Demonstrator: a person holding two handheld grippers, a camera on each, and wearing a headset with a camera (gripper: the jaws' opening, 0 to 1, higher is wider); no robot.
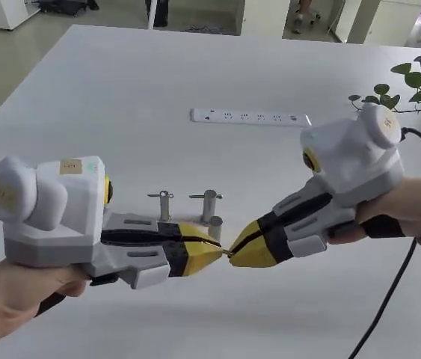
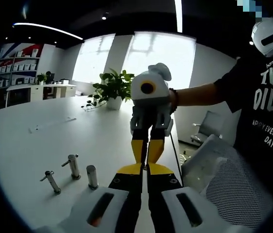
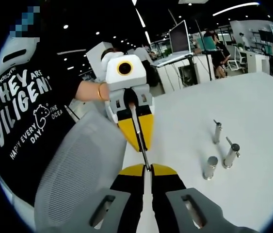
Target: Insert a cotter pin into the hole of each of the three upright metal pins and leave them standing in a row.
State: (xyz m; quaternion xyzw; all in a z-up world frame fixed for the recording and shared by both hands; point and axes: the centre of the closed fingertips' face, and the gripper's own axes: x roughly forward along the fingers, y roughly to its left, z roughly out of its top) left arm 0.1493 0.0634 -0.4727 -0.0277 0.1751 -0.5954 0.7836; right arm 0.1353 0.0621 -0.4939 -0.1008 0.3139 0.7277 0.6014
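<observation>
My biggest worry is the cotter pin (image 3: 140, 138). My left gripper (image 1: 216, 252) and my right gripper (image 1: 236, 253) meet tip to tip just above the table, and both look pressed together on that thin pin. If one lets go or pulls at the wrong time, it may drop and bounce away. A smaller worry is the bare metal pin (image 2: 92, 176) near my tips. A bump could tip it, or the first finished pin (image 2: 73, 166) and the second finished pin (image 2: 53, 182) beside it. The room is a big, bright office. The white table (image 1: 120, 97) is wide and smooth, so small things could slide. A power strip (image 1: 250, 117) lies far back.
</observation>
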